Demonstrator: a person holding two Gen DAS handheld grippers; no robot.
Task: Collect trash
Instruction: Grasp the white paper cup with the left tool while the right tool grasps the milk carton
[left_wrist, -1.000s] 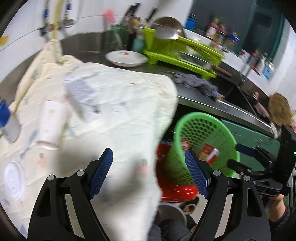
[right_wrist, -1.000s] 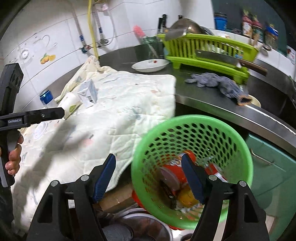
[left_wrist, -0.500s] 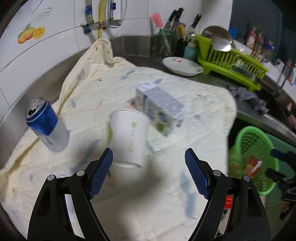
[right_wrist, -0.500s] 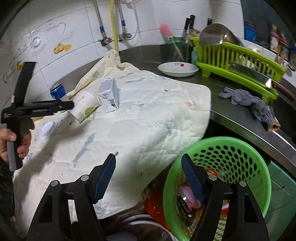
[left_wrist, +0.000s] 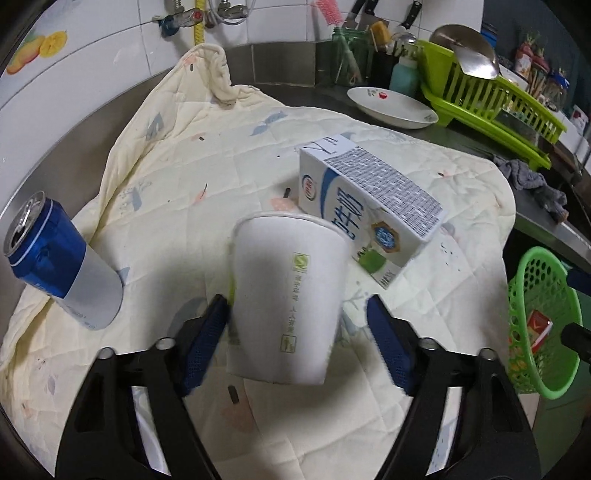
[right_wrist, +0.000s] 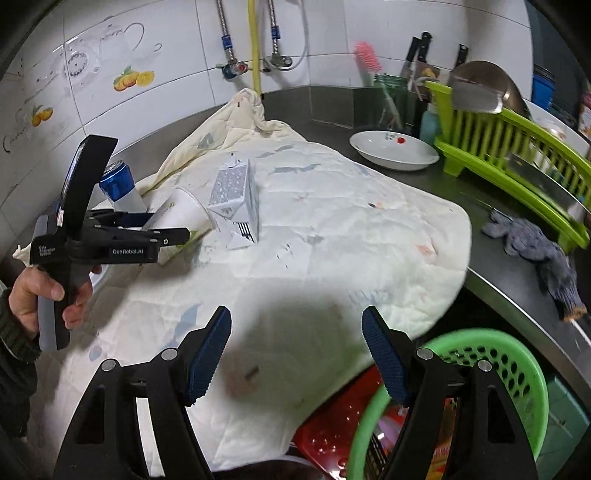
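Left gripper jaws apart, straddling paper cup mid-frame to grab; right gripper apart over green basket

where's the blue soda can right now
The blue-and-silver aluminium soda can stands at the far left of the cream quilted cloth, left of the white paper cup.

green basket contents blurred, cup base hiding quilt

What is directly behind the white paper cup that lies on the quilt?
Behind the paper cup lies a milk carton on the quilt. The cup covers the carton's lower left corner, so whether they touch cannot be seen.
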